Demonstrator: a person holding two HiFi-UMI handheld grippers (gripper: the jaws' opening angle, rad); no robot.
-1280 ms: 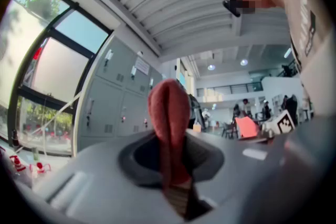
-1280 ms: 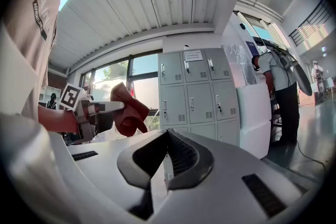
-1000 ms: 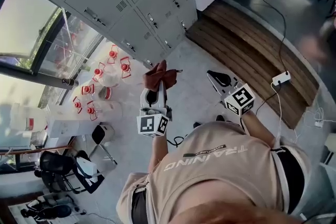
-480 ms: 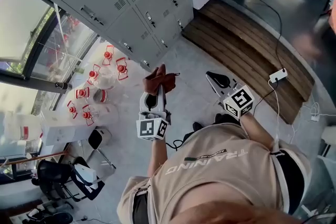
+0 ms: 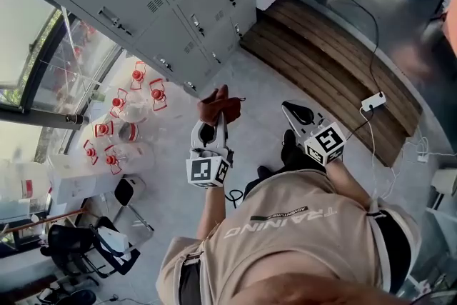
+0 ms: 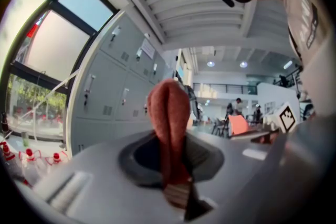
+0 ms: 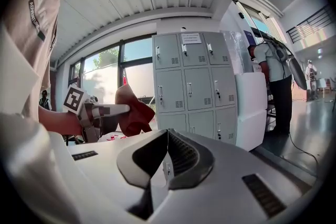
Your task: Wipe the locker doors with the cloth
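The word "TRAINING" was seen printed in white, upside down in the head view, across the person's beige shirt (image 5: 285, 243), while the paper notice (image 7: 192, 38) stuck on the lockers (image 7: 195, 86) could not be read.

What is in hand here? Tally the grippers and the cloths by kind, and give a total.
Grippers: 2 (left gripper, right gripper)
Cloths: 1 (red-brown cloth, clamped in the left gripper)
Total: 3
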